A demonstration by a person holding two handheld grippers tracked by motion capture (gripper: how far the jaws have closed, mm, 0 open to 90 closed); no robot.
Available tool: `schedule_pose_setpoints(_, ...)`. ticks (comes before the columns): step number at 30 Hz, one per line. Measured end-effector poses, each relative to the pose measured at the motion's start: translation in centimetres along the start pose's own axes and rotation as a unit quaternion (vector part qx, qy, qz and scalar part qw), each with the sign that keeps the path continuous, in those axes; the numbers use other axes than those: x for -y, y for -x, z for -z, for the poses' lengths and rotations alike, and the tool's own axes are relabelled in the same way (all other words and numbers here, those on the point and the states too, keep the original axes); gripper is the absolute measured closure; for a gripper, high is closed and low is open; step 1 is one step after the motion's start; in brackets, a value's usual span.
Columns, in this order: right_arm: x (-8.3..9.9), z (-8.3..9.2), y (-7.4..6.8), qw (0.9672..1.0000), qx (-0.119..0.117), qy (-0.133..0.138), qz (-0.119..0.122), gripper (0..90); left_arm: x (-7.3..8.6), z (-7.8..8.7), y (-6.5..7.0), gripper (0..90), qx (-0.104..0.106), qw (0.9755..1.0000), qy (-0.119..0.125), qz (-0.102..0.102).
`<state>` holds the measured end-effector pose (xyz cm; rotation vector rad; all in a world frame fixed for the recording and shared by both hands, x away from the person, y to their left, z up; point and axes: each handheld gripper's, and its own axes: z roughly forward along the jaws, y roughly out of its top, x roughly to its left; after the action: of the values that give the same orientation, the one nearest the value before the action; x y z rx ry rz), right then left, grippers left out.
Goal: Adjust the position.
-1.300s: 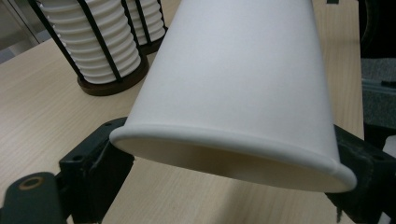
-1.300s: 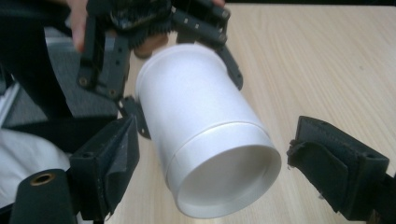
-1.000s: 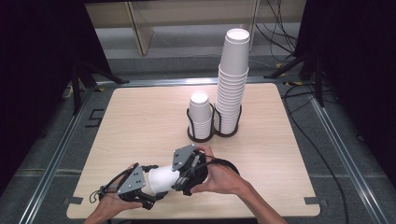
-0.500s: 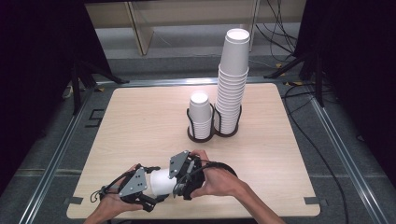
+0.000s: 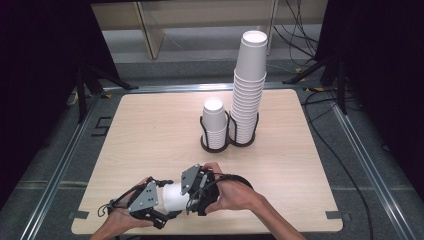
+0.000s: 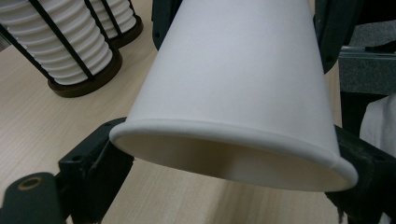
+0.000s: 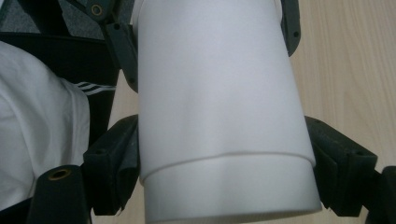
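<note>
left gripper (image 5: 165,202) clamps white paper cup (image 5: 172,196) at rim | right gripper (image 5: 192,192) clamps its base end | table (image 5: 150,130) 6 o'clock edge

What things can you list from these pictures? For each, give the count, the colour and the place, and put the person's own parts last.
Held cups: at least two nested, white, lying sideways between the two grippers at the near edge of the table.
Short stack of cups: one stack, white, in the left ring of the holder.
Tall stack of cups: one stack, white, in the right ring of the holder.
Holder: one, black wire with two rings, middle of the table.
Table: one, light wood top.
Cables: several, black, on the floor beyond the table.
Left gripper: one, black, shut on the cups' rim end.
Right gripper: one, black, shut on the cups' base end.
Hands: two, at the bottom edge, one on each gripper.
</note>
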<state>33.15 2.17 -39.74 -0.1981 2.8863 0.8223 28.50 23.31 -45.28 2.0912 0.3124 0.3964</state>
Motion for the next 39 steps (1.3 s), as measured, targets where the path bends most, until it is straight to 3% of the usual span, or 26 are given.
schedule_pose_setpoints(11,0.2,-0.1,0.0,0.9998,-0.009,0.006,0.013,23.3,0.1,0.1,-0.1,10.0,0.006,0.9999,0.015,0.002)
schedule_pose_setpoints(19,0.7,0.6,0.2,0.9992,-0.013,0.036,-0.003,23.1,0.3,0.7,-0.7,6.6,0.016,0.9958,0.078,0.044)
schedule_pose_setpoints(20,0.8,0.7,0.3,0.9991,-0.013,0.041,-0.005,23.1,0.3,0.7,-0.8,6.7,0.016,0.9940,0.094,0.054)
schedule_pose_setpoints(22,1.1,1.2,0.6,0.9982,-0.014,0.056,-0.014,23.0,0.3,1.1,-1.1,7.5,0.009,0.9930,0.099,0.064)
schedule_pose_setpoints(23,1.3,1.4,0.7,0.9978,-0.009,0.063,-0.016,23.1,0.4,1.1,-1.2,9.4,0.016,0.9900,0.118,0.076)
schedule_pose_setpoints(25,1.8,2.0,1.1,0.9961,-0.003,0.084,-0.029,23.0,0.4,1.6,-1.4,15.0,0.010,0.9892,0.121,0.083)
schedule_pose_setpoints(30,3.1,3.4,1.9,0.9883,0.011,0.134,-0.072,22.9,0.5,1.8,-1.9,14.7,0.010,0.9812,0.154,0.116)
schedule_pose_setpoints(32,3.5,3.6,2.0,0.9839,0.015,0.157,-0.084,22.8,0.5,2.0,-2.0,14.7,0.006,0.9800,0.155,0.125)
schedule_pose_setpoints(33,3.6,3.7,2.1,0.9812,0.016,0.172,-0.086,22.8,0.6,2.1,-2.2,14.7,0.006,0.9792,0.157,0.128)
schedule_pose_setpoints(34,3.8,3.8,2.2,0.9792,0.016,0.181,-0.090,22.8,0.6,2.1,-2.2,14.7,0.004,0.9762,0.164,0.142)
schedule_pose_setpoints(35,3.9,3.8,2.2,0.9777,0.019,0.188,-0.092,22.7,0.6,2.1,-2.2,14.7,0.004,0.9757,0.167,0.142)
schedule_pose_setpoints(36,4.0,3.9,2.2,0.9773,0.029,0.191,-0.088,22.7,0.6,2.1,-2.3,14.6,0.006,0.9734,0.174,0.149)
schedule_pose_setpoints(37,4.0,3.9,2.2,0.9755,0.024,0.197,-0.095,22.7,0.7,2.1,-2.4,14.6,0.007,0.9723,0.179,0.150)
schedule_pose_setpoints(38,4.1,3.9,2.2,0.9744,0.025,0.202,-0.097,22.7,0.7,2.0,-2.4,14.6,0.010,0.9696,0.188,0.156)
schedule_pose_setpoints(39,4.2,3.9,2.2,0.9727,0.025,0.209,-0.098,22.7,0.7,2.0,-2.4,14.6,0.007,0.9689,0.188,0.161)
